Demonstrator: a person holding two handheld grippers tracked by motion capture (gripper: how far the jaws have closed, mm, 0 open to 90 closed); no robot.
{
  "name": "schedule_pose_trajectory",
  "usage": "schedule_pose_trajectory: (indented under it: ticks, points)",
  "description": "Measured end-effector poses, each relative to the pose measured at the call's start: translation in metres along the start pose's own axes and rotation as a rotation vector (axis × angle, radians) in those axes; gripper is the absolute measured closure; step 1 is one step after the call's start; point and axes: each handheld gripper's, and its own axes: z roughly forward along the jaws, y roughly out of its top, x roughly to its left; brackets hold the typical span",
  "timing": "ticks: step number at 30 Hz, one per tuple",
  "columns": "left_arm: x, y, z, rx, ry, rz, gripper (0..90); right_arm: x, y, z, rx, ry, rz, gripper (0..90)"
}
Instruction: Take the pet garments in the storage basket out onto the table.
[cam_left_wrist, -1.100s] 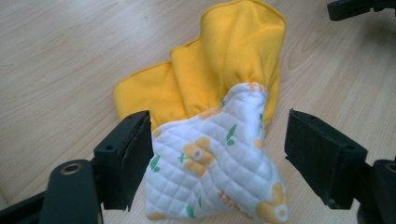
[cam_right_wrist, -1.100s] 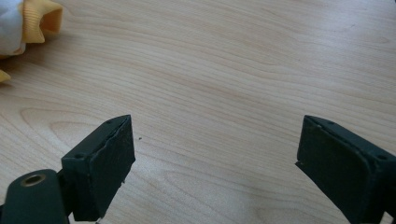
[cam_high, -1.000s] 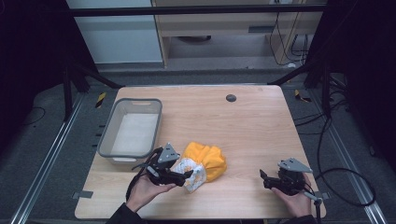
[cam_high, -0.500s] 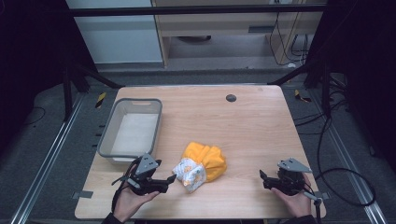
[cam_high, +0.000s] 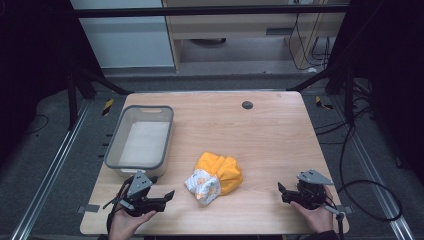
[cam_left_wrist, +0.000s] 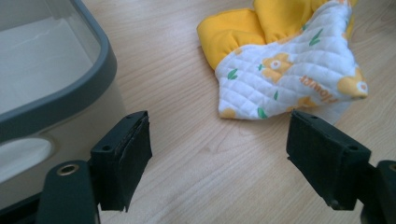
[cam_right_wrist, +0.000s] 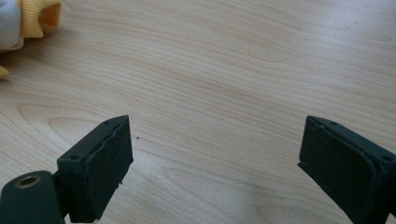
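A wooden table (cam_high: 270, 135) bears a grey bin (cam_high: 120, 150) and a crumpled yellow cloth (cam_high: 216, 174).

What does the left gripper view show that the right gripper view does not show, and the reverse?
Left gripper view: the grey rim and clear wall of the bin, close beside its left finger, and the white quilted face of the cloth with yellow flowers, green leaves and some orange lettering.

Right gripper view: a broad bare stretch of the wooden table ahead of its fingers, with the cloth just a yellow and white edge at the upper left corner.

Shared: the same light wood tabletop, the same cloth, and two black fingers standing wide apart with nothing between them.
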Motion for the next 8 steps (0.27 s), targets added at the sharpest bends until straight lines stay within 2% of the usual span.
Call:
schedule_pose_trajectory:
  ticks: [3,8]
  points:
    - [0.0033,-0.0053,0.0008,0.013,0.004,0.01,22.0,-0.0006,-0.0001,0.0003,0.001,-0.005,0.0,9.4]
    - [0.0085,-0.0106,0.002,0.027,0.014,0.003,22.1,-0.0005,0.0001,0.0001,0.0,-0.004,0.01,9.1]
